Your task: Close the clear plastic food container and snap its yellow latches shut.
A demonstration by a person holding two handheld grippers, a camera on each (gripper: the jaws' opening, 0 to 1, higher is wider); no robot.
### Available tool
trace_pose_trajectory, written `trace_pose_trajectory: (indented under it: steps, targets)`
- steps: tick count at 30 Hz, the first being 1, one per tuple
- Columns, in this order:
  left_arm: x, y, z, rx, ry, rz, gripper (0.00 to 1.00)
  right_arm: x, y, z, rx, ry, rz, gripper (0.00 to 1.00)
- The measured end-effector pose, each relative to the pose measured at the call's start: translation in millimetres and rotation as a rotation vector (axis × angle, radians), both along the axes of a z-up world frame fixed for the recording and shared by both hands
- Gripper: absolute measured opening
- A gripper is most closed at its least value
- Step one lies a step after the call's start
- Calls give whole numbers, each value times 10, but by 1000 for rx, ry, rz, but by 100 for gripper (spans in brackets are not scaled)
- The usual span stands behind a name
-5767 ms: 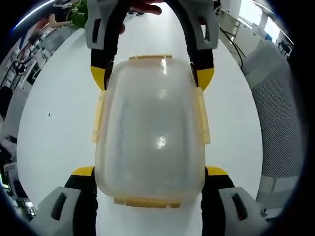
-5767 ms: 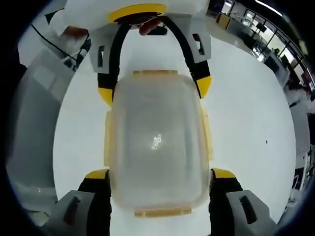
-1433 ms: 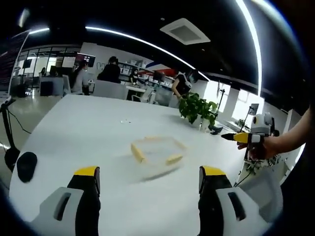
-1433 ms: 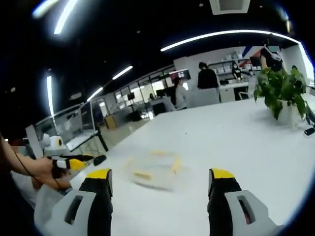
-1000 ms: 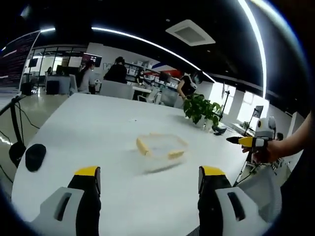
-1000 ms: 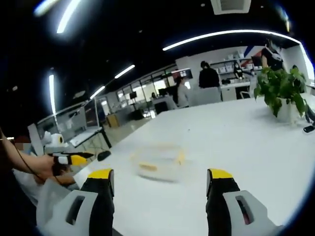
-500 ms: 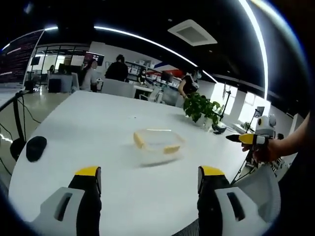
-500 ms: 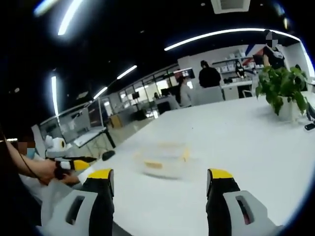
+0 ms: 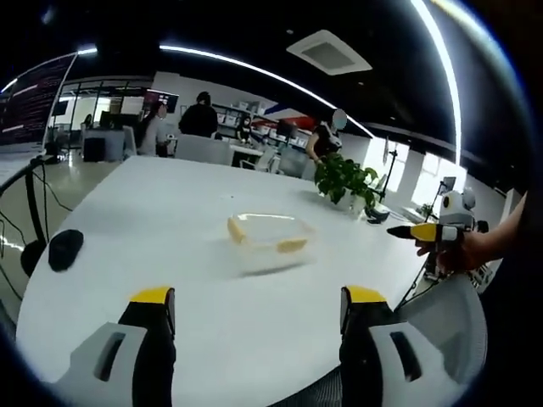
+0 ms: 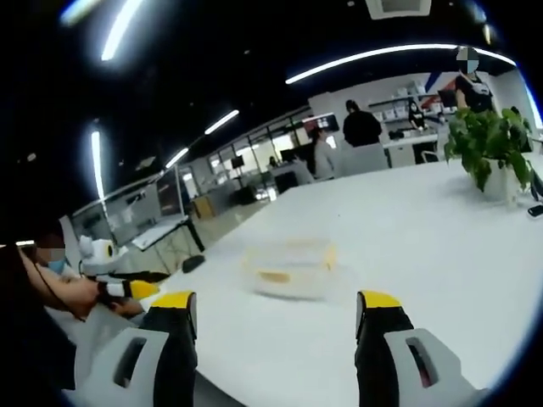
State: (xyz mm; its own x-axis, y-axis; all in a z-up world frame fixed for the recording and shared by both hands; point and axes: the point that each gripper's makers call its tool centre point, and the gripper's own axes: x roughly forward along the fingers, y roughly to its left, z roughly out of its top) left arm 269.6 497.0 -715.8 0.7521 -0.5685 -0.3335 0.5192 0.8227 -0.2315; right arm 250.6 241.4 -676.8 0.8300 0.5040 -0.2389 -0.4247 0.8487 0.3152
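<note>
A large white desk [image 9: 144,246] stretches across an open office, with people standing at workstations far behind it. A potted plant [image 9: 344,182] sits near the desk's far edge, and a dark computer mouse [image 9: 64,250] lies close to its near left edge.

Out on the middle of the desk, well apart from both claws, rests the clear plastic food container [image 9: 263,237]. Its lid appears to be on, and its yellow latches [image 9: 236,231] show as small yellow strips at its sides. At this distance it is too small and blurred to tell whether each latch is snapped down.

The left claw [image 9: 250,339] is held back from the desk, jaws spread wide and empty. The right claw [image 10: 276,343] is likewise wide and empty; it also shows in the left gripper view, held in a hand [image 9: 471,250] at the right.

With both claws drawn away, the task looks finished or nearly so.
</note>
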Motion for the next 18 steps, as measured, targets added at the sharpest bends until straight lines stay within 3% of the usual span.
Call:
trace_pose_trajectory:
  steps: [5,7,9,15,18]
  targets:
    - [-4,8,-30,17,-21,19,79,-76,80,-20,-20,-21,26,79]
    - [-7,11,-65,26,-19,23,79,-112,96,-96,-40,6,35,80]
    - [-3,-20,-22,23,-66,6,78,-168,142,-191,-77,19,54,78]
    - [-11,-29,-101,46,-43,-9,74,-164,168,-190,-126,-25,66,75]
    - [-20,-55,-159,51,-22,-27,74,-137,108,-271,-142,-6,50,74]
